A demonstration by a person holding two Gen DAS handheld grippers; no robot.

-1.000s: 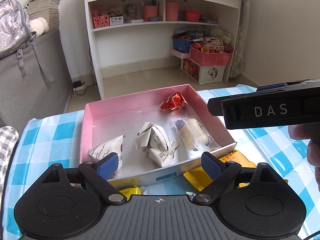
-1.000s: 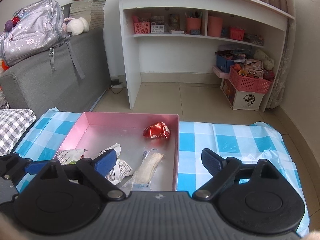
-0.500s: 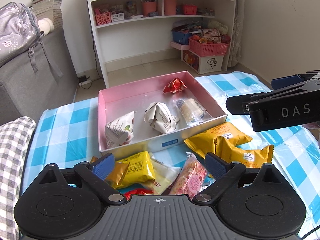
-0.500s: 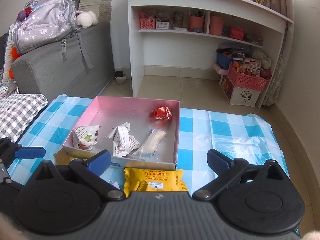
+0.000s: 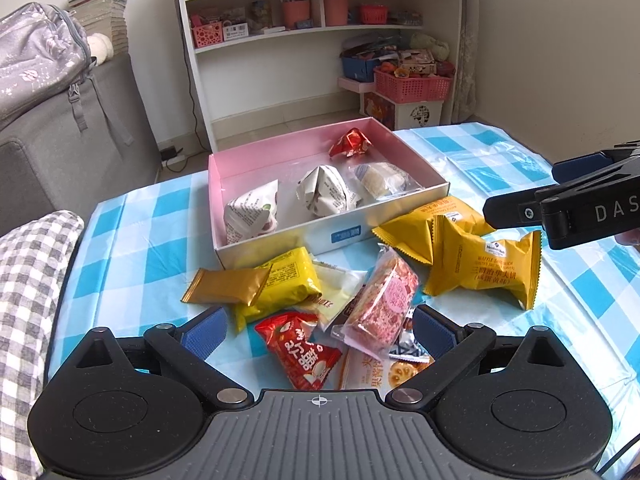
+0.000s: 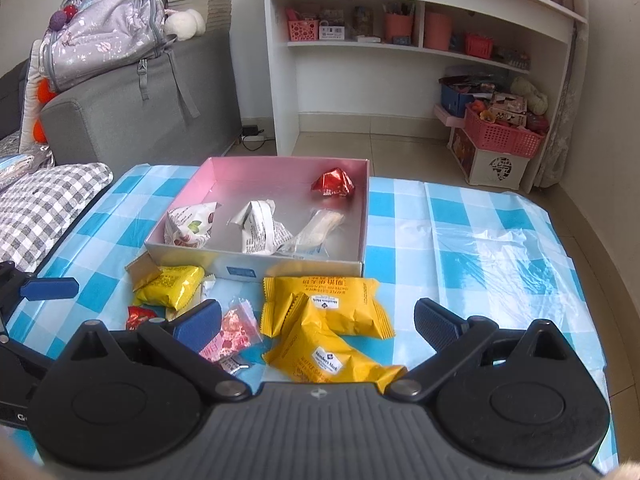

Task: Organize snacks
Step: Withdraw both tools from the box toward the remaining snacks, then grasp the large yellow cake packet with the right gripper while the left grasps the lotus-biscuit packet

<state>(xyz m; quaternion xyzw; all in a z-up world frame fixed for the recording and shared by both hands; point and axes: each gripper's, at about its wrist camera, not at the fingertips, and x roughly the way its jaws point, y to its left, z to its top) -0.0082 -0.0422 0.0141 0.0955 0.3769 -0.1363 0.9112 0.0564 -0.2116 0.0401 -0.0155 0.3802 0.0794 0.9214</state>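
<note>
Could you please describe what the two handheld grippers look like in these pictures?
Both the left gripper and right gripper are black plastic, with a ribbed grey centre, two rounded side lobes, silver pivot screws and blue ribbed fingers. The right gripper's side carries white letters "DAS".
</note>
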